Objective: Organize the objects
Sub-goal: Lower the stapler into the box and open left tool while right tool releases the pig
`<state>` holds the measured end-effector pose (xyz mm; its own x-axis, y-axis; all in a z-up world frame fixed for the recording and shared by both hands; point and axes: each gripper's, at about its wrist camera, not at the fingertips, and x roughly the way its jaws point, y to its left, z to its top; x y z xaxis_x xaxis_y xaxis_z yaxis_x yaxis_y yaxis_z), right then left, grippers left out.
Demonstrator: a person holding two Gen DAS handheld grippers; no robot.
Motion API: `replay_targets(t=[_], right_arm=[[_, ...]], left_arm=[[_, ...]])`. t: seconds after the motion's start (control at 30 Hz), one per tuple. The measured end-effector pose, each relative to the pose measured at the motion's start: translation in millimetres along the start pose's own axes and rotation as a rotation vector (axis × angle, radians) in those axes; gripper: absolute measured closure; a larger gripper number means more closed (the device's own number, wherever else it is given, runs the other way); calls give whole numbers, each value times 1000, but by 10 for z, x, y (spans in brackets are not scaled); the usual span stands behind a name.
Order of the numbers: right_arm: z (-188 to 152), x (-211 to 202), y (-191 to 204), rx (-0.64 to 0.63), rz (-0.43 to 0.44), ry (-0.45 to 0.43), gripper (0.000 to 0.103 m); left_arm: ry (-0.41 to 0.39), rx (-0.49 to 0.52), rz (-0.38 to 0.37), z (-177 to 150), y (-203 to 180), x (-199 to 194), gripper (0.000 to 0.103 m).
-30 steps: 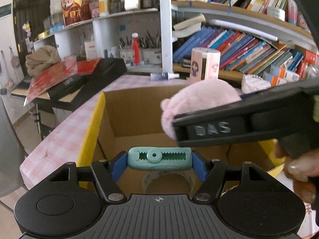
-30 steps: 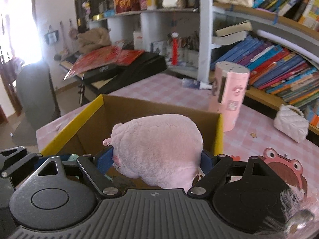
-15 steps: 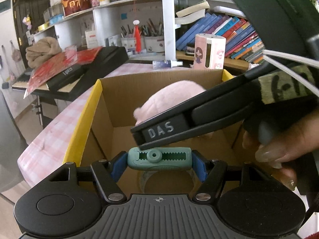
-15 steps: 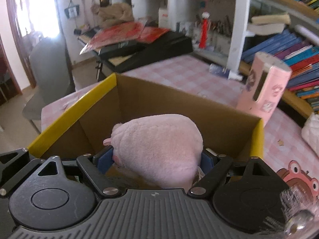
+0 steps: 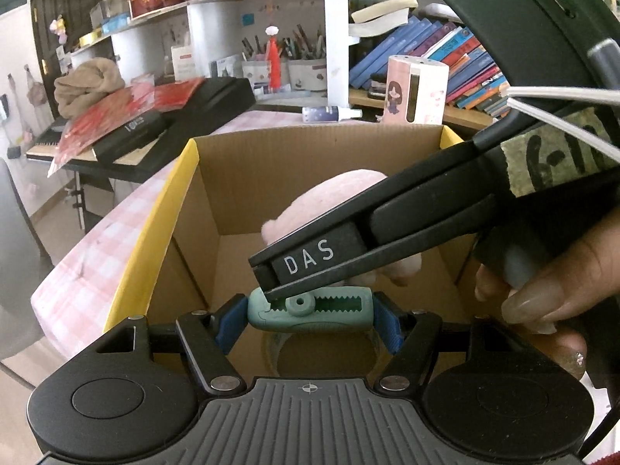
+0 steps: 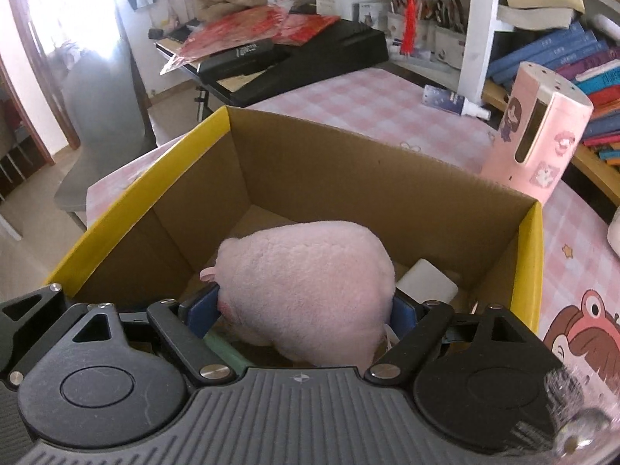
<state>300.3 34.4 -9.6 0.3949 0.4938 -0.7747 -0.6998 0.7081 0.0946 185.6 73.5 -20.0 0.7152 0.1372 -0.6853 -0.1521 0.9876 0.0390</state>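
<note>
Now, right gripper (image 6: 306, 310): jaws opening around pink plush toy (image 6: 306, 275) — inside cardboard box (image 6: 348, 166)
Left gripper (image 5: 308, 319): clamps teal clip (image 5: 310, 310) — six o'clock

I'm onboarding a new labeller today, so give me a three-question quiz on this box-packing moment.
1. True or false: the left hand-held gripper is clamped on a teal clip.
2. Multiple choice: the pink plush toy between the right hand-held gripper's fingers is A) on the bookshelf, B) down inside the cardboard box, C) on the pink checked tablecloth.
3. Short answer: what tall pink thing stands on the tablecloth beyond the box's far wall?

Key:
1. True.
2. B. The right jaws are opening around it.
3. A pink canister with cartoon stickers.
</note>
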Motion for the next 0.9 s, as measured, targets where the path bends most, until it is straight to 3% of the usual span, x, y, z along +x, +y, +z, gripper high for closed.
replay_targets(t=[0.2,0.37,0.57,0.9], right_arm=[[13,17,-13,14,-4,6,13],[-12,-23,-56,55,1,-8,8],[-75,-220,-21,47,-40,-137,1],[-275,-686,-2,152,-66,-251,1]], left_arm=[[-12,2,6,-9,3,-36,31],[-36,-3,14,-17,27,-108,21],[-78,-17,10,-33,89,-256,15],[-164,-38,3,-80,226,-552,12]])
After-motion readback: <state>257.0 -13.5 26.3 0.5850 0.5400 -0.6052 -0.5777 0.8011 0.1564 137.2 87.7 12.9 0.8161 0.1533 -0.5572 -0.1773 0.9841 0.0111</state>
